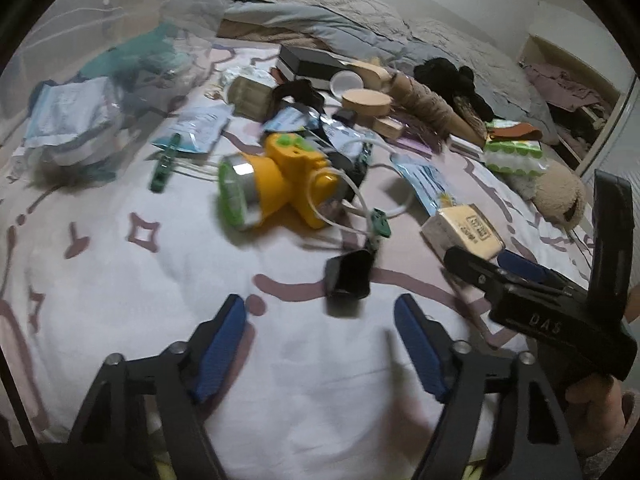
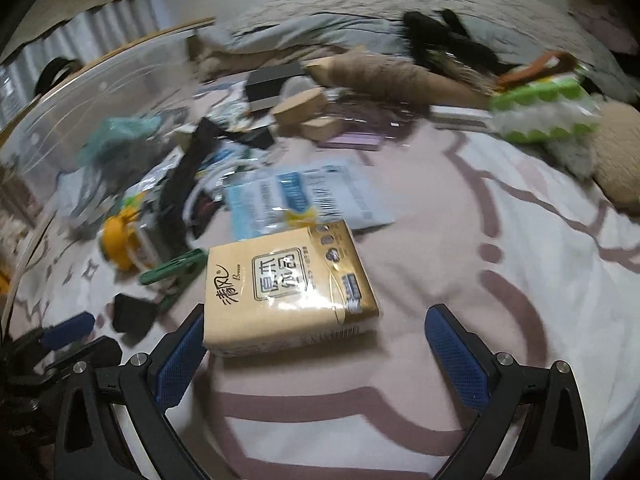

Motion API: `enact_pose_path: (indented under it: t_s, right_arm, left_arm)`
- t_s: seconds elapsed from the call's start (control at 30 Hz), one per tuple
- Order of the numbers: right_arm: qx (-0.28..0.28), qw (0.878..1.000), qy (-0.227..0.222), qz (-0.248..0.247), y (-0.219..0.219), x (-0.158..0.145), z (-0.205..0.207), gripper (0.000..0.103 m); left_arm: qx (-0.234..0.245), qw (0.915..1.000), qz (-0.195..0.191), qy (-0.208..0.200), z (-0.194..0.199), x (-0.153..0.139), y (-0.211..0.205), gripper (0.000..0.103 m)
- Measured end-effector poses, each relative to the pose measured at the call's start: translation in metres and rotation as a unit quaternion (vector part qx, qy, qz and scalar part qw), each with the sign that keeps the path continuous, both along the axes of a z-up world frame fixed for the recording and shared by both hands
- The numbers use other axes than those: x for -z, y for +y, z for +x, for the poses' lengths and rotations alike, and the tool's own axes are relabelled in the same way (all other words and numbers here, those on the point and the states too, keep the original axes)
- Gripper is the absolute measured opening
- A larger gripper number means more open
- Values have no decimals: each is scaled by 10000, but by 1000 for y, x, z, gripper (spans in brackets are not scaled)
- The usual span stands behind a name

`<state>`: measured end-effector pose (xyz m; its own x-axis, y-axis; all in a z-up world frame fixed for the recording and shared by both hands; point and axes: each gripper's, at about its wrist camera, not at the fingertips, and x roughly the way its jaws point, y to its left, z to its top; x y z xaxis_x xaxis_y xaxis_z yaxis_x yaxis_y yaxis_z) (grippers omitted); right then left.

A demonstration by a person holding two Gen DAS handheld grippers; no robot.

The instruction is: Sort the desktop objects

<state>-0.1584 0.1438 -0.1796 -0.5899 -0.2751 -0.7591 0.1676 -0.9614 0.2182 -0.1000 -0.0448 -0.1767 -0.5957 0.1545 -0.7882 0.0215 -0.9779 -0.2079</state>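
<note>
Right gripper (image 2: 316, 348): fingers spread; beige plastic-wrapped tissue pack (image 2: 288, 288) between tips, touching left pad.
Left gripper (image 1: 320, 344): fingers spread; small black box (image 1: 347, 276) just beyond tips.

Yellow headlamp (image 1: 276, 184) motion-blurred, small black box (image 1: 347, 276) smeared, far clutter indistinct

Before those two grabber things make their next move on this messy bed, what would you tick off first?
1. Right gripper open wide enough for the tissue pack: ok, jaws stand apart.
2. Tissue pack sits between its jaws: not ok yet; the pack lies nearer the left finger and mostly ahead of the tips.
3. Left gripper empty: ok, nothing between its jaws.
4. Small black object lined up for the left gripper: ok, it lies just ahead of the tips.
5. The two grippers clear of each other: cannot tell; they are close side by side.
6. Picture sharp enough to aim: not ok, both views are blurred.
</note>
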Motion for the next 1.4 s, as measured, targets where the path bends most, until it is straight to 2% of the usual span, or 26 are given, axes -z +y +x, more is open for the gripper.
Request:
enact_pose_path:
  t_s: [0.1,0.2,0.33,0.43,0.53,0.63,0.73,0.87,0.9,0.93,1.03,1.13,1.27,1.4]
  right_arm:
    - [-17,10000,-9,44,1,1,1,103]
    - [-115,9994,24,328,-6,4,4,103]
    - [-95,9990,43,433,-9,6,5,103]
    - [-89,9993,29,351,-6,7,4,103]
    - [-84,9994,31,339,-6,8,4,103]
    - [-69,9992,79,385,-6,9,5,103]
    - [-26,9994,100,317,-5,9,4,103]
    - [-25,9996,127,248,-4,10,3,103]
    - [-29,9996,140,236,-4,10,4,103]
    - [-50,9996,149,245,-4,10,4,103]
    - [-66,9993,171,317,-5,10,5,103]
    - [-71,9993,172,310,-6,10,5,103]
    - [-103,9996,208,180,-4,7,7,103]
    - [9,9992,198,-354,7,2,5,103]
  left_arm:
    - [29,10000,-16,33,-4,2,3,67]
    - [66,9999,139,62,-8,3,4,60]
    - [85,9995,290,69,-12,5,4,37]
    - [118,9991,389,82,-11,4,3,24]
    - [208,9985,503,69,-6,1,4,24]
    - [367,9983,432,-97,3,0,9,24]
    - [558,9956,717,-221,9,0,10,24]
    - [458,9952,819,-259,5,3,6,24]
    - [383,9959,776,-254,4,3,4,26]
    - [295,9970,673,-256,3,4,3,35]
    - [144,9988,433,-150,4,2,2,53]
    - [30,9995,307,-74,5,1,-2,57]
    - [-244,9989,394,-39,4,0,-15,59]
    - [-591,9971,482,8,4,-2,-28,61]
